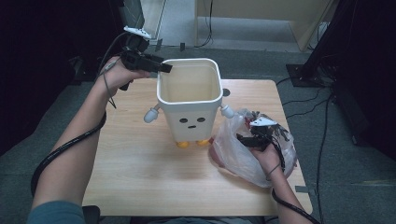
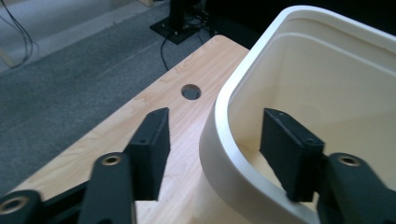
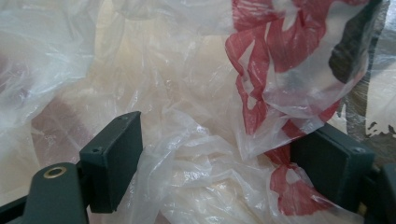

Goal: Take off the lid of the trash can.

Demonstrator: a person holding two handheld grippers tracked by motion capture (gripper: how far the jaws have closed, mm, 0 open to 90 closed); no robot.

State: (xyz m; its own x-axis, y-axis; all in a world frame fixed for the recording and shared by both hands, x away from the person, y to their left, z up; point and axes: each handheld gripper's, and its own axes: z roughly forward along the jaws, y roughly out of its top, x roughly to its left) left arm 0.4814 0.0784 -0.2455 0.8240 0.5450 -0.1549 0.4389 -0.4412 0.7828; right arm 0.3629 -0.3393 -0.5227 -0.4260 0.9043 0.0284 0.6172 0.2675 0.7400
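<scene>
A white bin (image 1: 189, 119) with a drawn face, small arms and orange feet stands upright in the middle of the wooden table (image 1: 135, 154). My left gripper (image 1: 164, 68) is at its far left corner. In the left gripper view the jaws (image 2: 215, 116) straddle the bin's rim (image 2: 224, 93), one outside and one inside, with a gap to the wall. A clear plastic bag (image 1: 233, 158) with red print lies to the bin's right. My right gripper (image 1: 243, 138) rests in it, jaws wide, with crumpled bag film (image 3: 187, 70) loosely between them (image 3: 224, 128).
A round hole (image 1: 226, 92) pierces the tabletop behind the bin. Black stands and cables (image 1: 317, 51) sit on the grey floor at the far right. Bare wood spreads across the table's front left.
</scene>
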